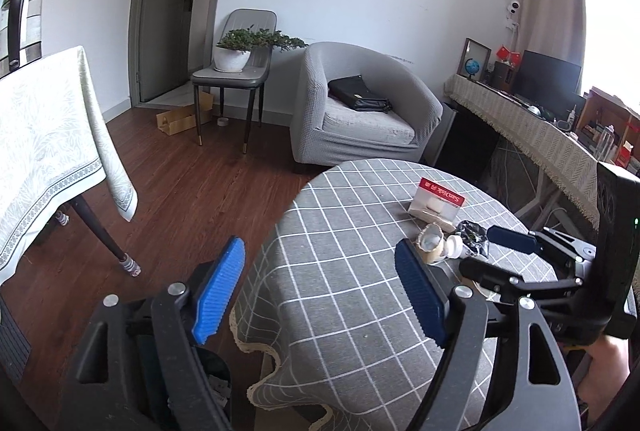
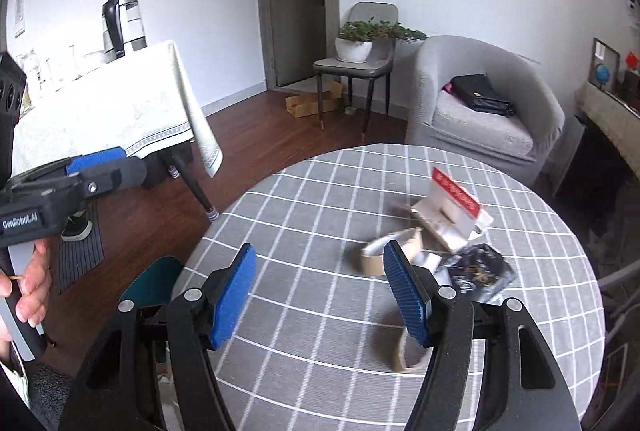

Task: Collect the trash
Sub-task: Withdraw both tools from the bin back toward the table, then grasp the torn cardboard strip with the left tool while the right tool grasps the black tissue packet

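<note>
Trash lies on a round table with a grey checked cloth (image 2: 320,231): a red-and-clear plastic package (image 2: 452,207), a cardboard tape ring (image 2: 384,255), a black crumpled wrapper (image 2: 476,271) and another tape ring (image 2: 408,355) near my right finger. In the left wrist view the package (image 1: 438,201), a ring (image 1: 430,245) and the wrapper (image 1: 474,237) sit at the table's right. My left gripper (image 1: 320,291) is open and empty over the table's left edge. My right gripper (image 2: 320,291) is open and empty above the table, just left of the trash.
A dark bin (image 1: 212,383) stands on the floor below my left gripper; its teal rim (image 2: 152,283) shows left of the table. A grey armchair (image 2: 484,103) with a black bag, a chair with a plant (image 2: 356,47) and a white-clothed table (image 2: 112,111) stand around.
</note>
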`<state>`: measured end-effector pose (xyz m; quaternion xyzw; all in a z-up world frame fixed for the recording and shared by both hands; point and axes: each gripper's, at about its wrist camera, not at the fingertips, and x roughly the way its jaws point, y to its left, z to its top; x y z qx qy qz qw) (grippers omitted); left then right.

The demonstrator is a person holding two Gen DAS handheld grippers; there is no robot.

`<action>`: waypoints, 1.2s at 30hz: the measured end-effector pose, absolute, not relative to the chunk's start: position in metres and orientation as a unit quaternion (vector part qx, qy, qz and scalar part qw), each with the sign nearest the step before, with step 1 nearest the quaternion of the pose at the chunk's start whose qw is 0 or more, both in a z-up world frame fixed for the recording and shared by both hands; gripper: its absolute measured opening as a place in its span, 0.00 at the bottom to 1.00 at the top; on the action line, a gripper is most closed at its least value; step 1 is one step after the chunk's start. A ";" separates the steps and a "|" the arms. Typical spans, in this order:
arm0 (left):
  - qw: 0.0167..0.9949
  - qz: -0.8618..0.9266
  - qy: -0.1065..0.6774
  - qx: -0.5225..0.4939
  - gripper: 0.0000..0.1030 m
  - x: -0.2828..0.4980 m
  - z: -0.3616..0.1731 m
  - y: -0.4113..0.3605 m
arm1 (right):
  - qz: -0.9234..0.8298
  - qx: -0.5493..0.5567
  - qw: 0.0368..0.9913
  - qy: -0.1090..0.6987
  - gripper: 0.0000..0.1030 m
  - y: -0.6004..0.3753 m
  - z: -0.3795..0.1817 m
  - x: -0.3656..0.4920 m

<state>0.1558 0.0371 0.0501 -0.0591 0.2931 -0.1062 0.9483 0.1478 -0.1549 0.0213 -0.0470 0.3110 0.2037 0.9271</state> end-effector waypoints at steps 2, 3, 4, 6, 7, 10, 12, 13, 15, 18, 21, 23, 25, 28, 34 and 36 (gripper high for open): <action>0.946 -0.117 0.297 -0.052 0.80 0.158 0.047 0.023 | 0.192 -0.041 0.931 0.308 0.65 -0.175 0.026 0.149; 0.945 -0.121 0.300 -0.047 0.80 0.159 0.045 0.014 | 0.188 -0.041 0.932 0.307 0.67 -0.185 0.028 0.150; 0.944 -0.124 0.302 -0.041 0.80 0.159 0.044 0.008 | 0.184 -0.040 0.934 0.304 0.68 -0.191 0.030 0.152; 0.942 -0.133 0.306 -0.031 0.80 0.161 0.040 -0.008 | 0.178 -0.032 0.937 0.299 0.72 -0.207 0.033 0.155; 0.941 -0.137 0.308 -0.028 0.80 0.162 0.038 -0.015 | 0.175 -0.028 0.938 0.298 0.72 -0.215 0.034 0.156; 0.937 -0.148 0.316 -0.015 0.81 0.166 0.031 -0.039 | 0.161 -0.014 0.940 0.301 0.77 -0.241 0.032 0.164; 0.934 -0.154 0.324 -0.005 0.81 0.169 0.024 -0.053 | 0.157 -0.008 0.938 0.308 0.79 -0.254 0.027 0.170; 0.932 -0.157 0.328 0.000 0.81 0.170 0.020 -0.060 | 0.153 -0.006 0.938 0.310 0.79 -0.261 0.023 0.172; 0.927 -0.163 0.336 0.007 0.81 0.173 0.014 -0.071 | 0.152 0.009 0.936 0.317 0.79 -0.274 0.014 0.177; 0.920 -0.173 0.350 0.020 0.81 0.175 0.004 -0.087 | 0.157 0.028 0.932 0.324 0.79 -0.294 0.004 0.183; 0.913 -0.185 0.361 0.035 0.81 0.177 -0.004 -0.105 | 0.159 0.030 0.932 0.324 0.82 -0.306 -0.001 0.185; 0.908 -0.195 0.368 0.038 0.81 0.178 -0.009 -0.116 | 0.165 0.031 0.932 0.321 0.83 -0.313 -0.003 0.185; 0.903 -0.204 0.376 0.045 0.81 0.179 -0.014 -0.128 | 0.171 0.025 0.931 0.321 0.84 -0.318 -0.003 0.186; 0.898 -0.208 0.384 0.061 0.81 0.183 -0.022 -0.144 | 0.186 0.012 0.929 0.320 0.84 -0.322 -0.004 0.186; 0.891 -0.200 0.402 0.074 0.76 0.198 -0.036 -0.163 | 0.207 -0.026 0.923 0.323 0.87 -0.325 -0.007 0.187; 0.888 -0.197 0.408 0.073 0.70 0.204 -0.039 -0.166 | 0.212 -0.036 0.920 0.329 0.88 -0.324 -0.011 0.189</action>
